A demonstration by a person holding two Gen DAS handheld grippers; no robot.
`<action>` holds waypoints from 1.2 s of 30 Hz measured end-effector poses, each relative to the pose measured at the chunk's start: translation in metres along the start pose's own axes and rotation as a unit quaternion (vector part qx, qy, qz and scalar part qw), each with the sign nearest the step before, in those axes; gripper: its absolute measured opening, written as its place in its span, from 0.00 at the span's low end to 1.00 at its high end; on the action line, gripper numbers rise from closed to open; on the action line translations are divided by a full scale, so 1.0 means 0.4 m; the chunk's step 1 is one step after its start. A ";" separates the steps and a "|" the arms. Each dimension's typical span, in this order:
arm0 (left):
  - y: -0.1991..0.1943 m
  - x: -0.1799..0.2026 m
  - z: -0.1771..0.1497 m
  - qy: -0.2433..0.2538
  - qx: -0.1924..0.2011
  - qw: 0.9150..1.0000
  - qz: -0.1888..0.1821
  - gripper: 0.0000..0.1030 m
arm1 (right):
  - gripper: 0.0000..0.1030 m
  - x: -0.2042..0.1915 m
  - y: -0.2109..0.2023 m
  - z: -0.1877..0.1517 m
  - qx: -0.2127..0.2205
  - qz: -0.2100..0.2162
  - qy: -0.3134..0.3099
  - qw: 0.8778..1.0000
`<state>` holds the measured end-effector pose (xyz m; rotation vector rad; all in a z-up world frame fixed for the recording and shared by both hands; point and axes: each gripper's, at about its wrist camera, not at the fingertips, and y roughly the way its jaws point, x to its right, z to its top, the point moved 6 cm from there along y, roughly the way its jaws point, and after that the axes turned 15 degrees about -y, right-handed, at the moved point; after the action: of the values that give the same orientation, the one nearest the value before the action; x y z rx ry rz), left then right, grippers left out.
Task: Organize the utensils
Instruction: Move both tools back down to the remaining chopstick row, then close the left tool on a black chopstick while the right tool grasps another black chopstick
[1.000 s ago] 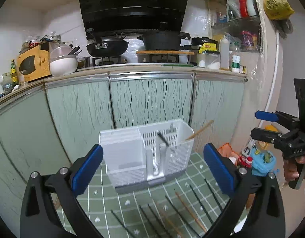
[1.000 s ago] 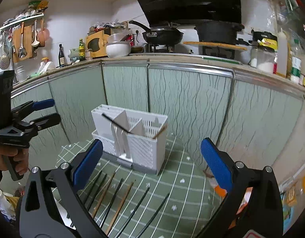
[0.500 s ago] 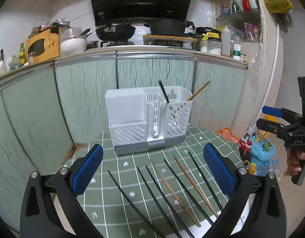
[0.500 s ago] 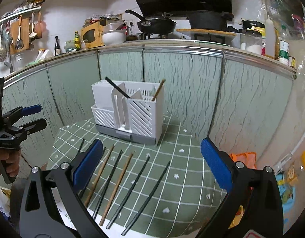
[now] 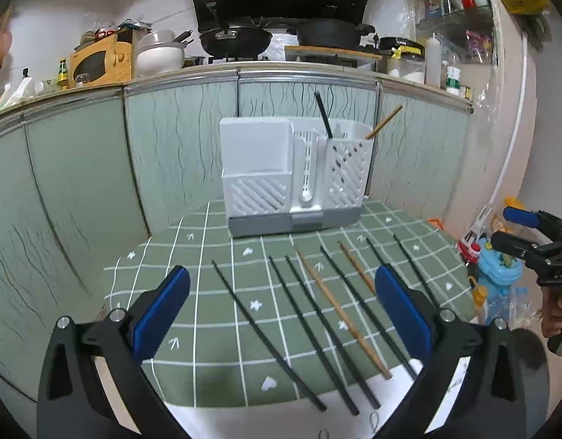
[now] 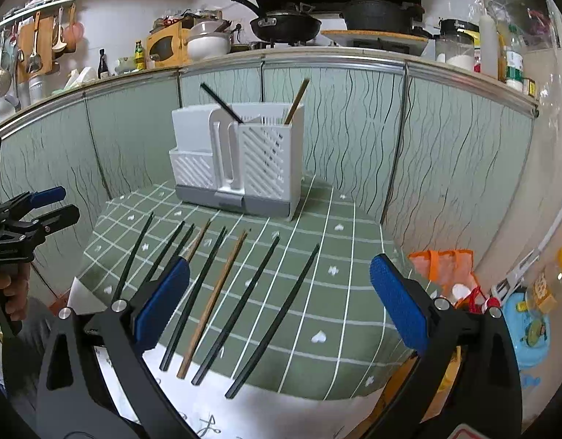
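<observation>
Left hand-held gripper (image 5: 281, 307): held above the near edge of the counter, blue pads wide apart, nothing between them.
Right hand-held gripper (image 6: 279, 294): likewise spread wide and empty, poised over the loose chopsticks.
Utensil holder (image 5: 293, 175): a white slatted caddy on a grey base stood at the far side of the green checked cloth (image 5: 215, 333).
In the holder: one black chopstick (image 5: 323, 115) and one wooden chopstick (image 5: 385, 121) leaned out of the right-hand compartment.
On the cloth: black chopsticks (image 6: 257, 309) and two wooden ones (image 6: 217, 301) lay side by side, in front of the holder and apart from it.
Backdrop: pale green cabinet doors (image 6: 427, 139) stood behind the cloth.
</observation>
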<state>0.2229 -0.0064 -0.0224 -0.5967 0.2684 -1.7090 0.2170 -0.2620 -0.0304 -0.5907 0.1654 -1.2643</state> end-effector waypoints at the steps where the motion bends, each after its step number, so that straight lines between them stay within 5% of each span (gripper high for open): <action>1: 0.000 -0.004 -0.012 0.002 0.001 1.000 0.005 0.96 | 0.92 -0.004 0.001 -0.008 -0.001 -0.001 -0.001 1.000; 26: 0.017 -0.067 -0.190 -0.025 -0.006 0.996 0.091 0.96 | 0.92 -0.073 0.066 -0.165 -0.072 -0.057 0.029 0.995; 32: 0.046 -0.078 -0.214 -0.045 -0.030 0.993 0.106 0.95 | 0.75 -0.085 0.097 -0.194 -0.099 -0.066 0.046 0.992; 36: 0.071 -0.078 -0.225 -0.056 -0.050 0.991 0.112 0.79 | 0.58 -0.094 0.124 -0.219 -0.118 -0.065 0.061 0.989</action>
<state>0.2033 0.0043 -0.1193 -0.7070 0.3290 -1.4469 0.2096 -0.2471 -0.1366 -0.7357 0.3876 -1.4185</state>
